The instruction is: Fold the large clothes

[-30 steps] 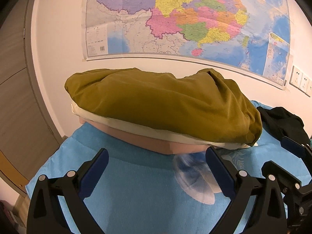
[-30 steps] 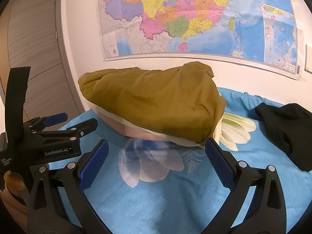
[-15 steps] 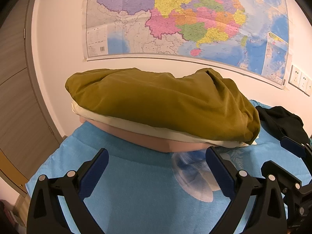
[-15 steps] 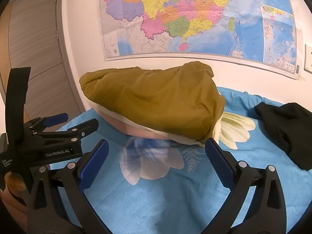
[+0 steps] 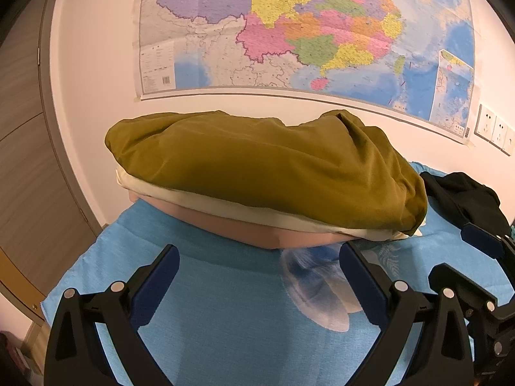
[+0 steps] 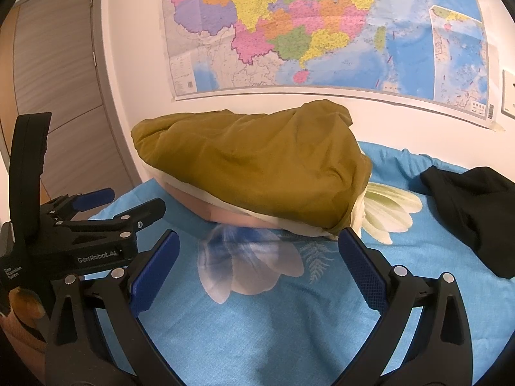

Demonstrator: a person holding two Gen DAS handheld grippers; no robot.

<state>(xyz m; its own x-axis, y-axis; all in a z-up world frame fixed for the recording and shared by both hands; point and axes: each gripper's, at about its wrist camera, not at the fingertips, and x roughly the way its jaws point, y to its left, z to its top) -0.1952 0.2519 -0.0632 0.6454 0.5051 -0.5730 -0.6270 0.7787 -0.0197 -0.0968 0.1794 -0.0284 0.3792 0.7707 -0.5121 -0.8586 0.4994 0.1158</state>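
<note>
I had both claws, left (image 5: 257, 276) and right (image 6: 257, 260), spread and empty above the bed (image 6: 257, 337); grabbing the far folded pile (image 6: 257, 173) risked toppling it, the black garment (image 6: 476, 212) lay right

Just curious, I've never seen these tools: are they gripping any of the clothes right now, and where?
Nothing is held. Both the left hand-held gripper and the right hand-held gripper are open above the blue sheet, short of the olive garment.
</note>
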